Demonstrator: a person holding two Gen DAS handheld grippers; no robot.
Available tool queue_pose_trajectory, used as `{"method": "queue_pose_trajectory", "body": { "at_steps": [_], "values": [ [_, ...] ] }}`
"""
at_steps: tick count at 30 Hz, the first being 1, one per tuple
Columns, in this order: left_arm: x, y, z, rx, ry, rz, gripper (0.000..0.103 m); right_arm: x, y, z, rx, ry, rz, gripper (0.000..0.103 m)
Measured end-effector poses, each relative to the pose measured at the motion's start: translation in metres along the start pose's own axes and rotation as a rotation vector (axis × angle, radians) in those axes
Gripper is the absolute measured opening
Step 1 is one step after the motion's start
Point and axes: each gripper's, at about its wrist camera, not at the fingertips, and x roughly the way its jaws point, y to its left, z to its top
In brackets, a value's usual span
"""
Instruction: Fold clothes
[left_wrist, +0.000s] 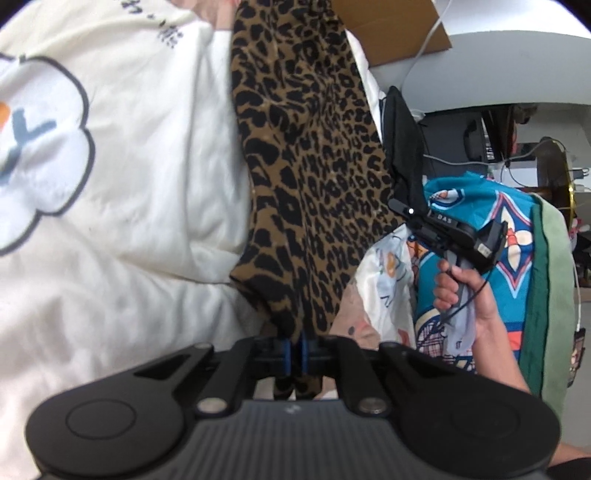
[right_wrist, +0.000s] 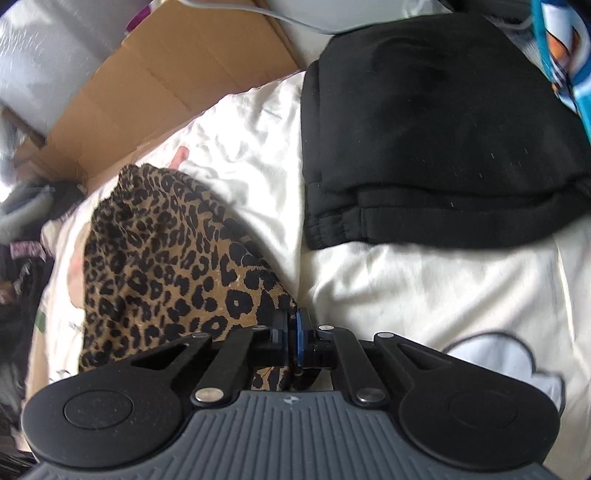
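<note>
- Left gripper (left_wrist: 295, 350): jaws pressed together on the lower edge of the leopard-print garment (left_wrist: 310, 155), which stretches away from it across the cream bedcover (left_wrist: 147, 177).
- Right gripper (right_wrist: 292, 341): jaws clamped on another edge of the same garment, whose bulk lies bunched to its left; a hand (left_wrist: 461, 291) holds its handle.
- Black garment (right_wrist: 436, 147): folded, lying on the bedcover beyond the right gripper.
- Surroundings: flattened cardboard (right_wrist: 147, 85) past the bedcover's far edge; a blue patterned cloth (left_wrist: 480, 229) beside the right gripper.
</note>
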Motion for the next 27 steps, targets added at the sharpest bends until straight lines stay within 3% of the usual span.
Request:
{"method": "queue_pose_trajectory", "body": {
  "at_steps": [11, 15, 17, 20, 27],
  "values": [
    [-0.043, 0.01, 0.009, -0.015, -0.035, 0.075, 0.005, 0.006, 0.008, -0.031, 0.087, 0.058, 0.079, 0.002],
    [-0.04, 0.018, 0.011, 0.013, -0.036, 0.114, 0.005, 0.019, 0.011, -0.041, 0.076, 0.091, 0.082, 0.003],
    [-0.031, 0.024, 0.01, 0.015, -0.031, 0.113, 0.006, 0.026, 0.01, -0.04, 0.065, 0.094, 0.078, 0.008],
    [-0.021, 0.032, 0.007, 0.016, -0.035, 0.126, 0.006, 0.032, 0.008, -0.038, 0.035, 0.097, 0.076, 0.038],
    [-0.017, 0.044, 0.002, 0.002, -0.069, 0.127, 0.016, 0.045, 0.004, -0.034, -0.005, 0.153, 0.112, 0.042]
  ]
}}
